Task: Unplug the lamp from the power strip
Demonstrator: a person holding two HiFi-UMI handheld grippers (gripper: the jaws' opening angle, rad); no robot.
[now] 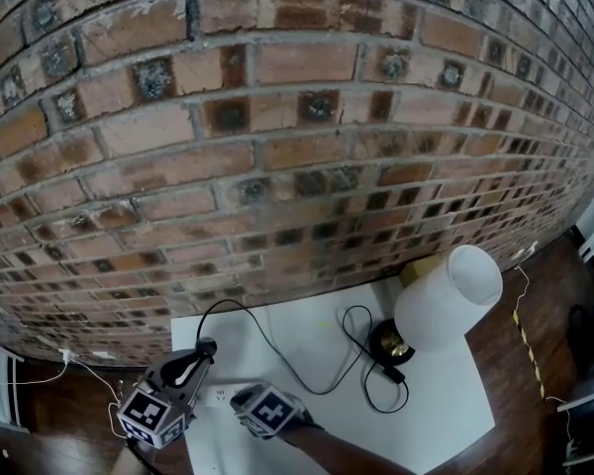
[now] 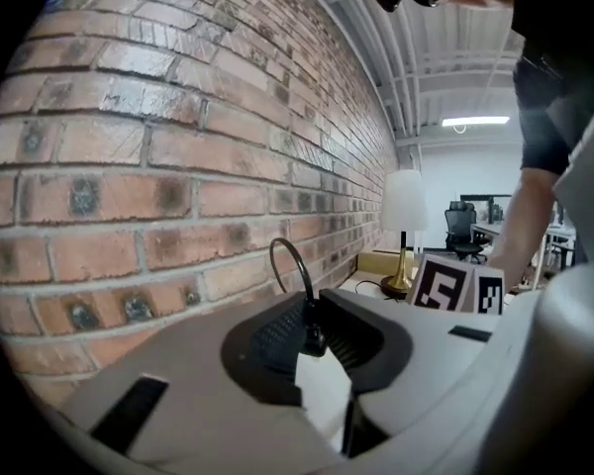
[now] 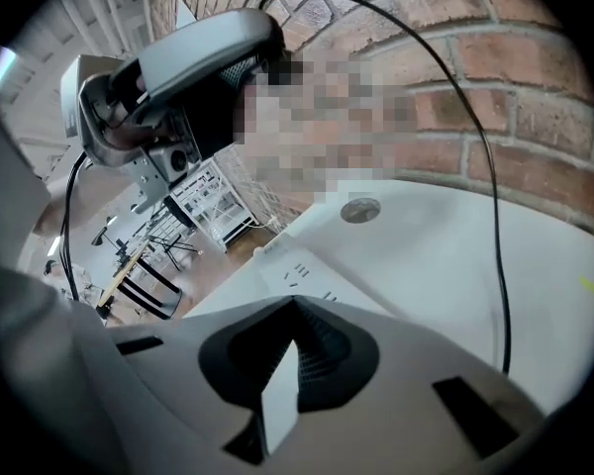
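Brick wall (image 1: 277, 117) backs white counter (image 1: 445, 394); lamp (image 1: 445, 300) far right. Left tongs (image 1: 204, 351) clenched on plug (image 2: 313, 338), held clear above power strip (image 3: 297, 270). Right tongs (image 3: 296, 302) clenched empty over strip; contact unclear, strip mostly hidden in head view.

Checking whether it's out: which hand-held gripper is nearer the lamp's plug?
Left. The left hand-held gripper is shut on the black plug, up above the white power strip. The right hand-held gripper is lower, its closed jaws at the strip.
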